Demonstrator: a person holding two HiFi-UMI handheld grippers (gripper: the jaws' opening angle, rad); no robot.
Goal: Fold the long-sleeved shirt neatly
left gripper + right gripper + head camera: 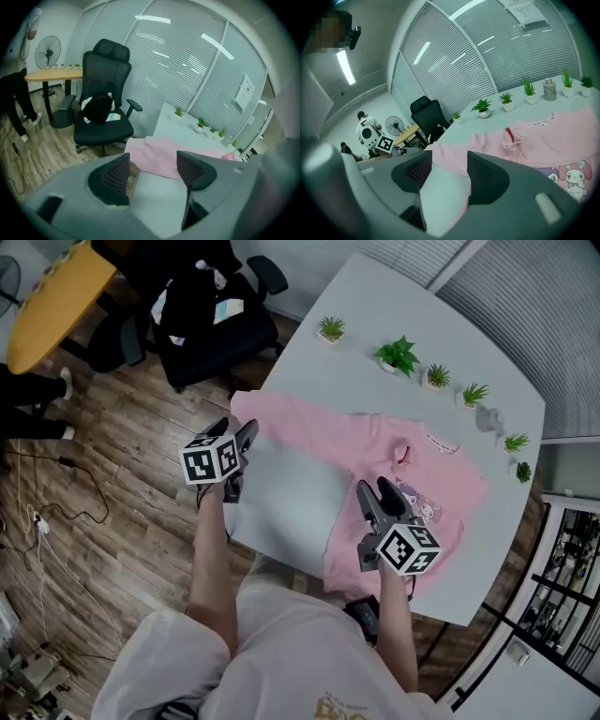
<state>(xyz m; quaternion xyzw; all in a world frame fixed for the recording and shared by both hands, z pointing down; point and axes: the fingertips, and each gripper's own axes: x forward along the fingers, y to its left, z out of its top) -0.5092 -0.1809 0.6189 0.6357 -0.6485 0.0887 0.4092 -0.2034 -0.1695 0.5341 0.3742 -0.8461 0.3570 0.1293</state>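
Wide white table [298, 495] carrying the pink long-sleeved shirt [380, 442], spread flat, print up, one sleeve stretched toward the left corner. No fold showing yet, so seemingly everything left to do. Left gripper [242, 435] and right gripper [375, 491] hovering over it, jaws apart, empty.

A pink long-sleeved shirt [375, 442] is being carried, spread flat, by a white table [403, 306], one sleeve being stretched toward the table's left corner. Six small potted plants [398, 354] are being kept in a row along its far edge, a small bottle [487, 418] standing among them.
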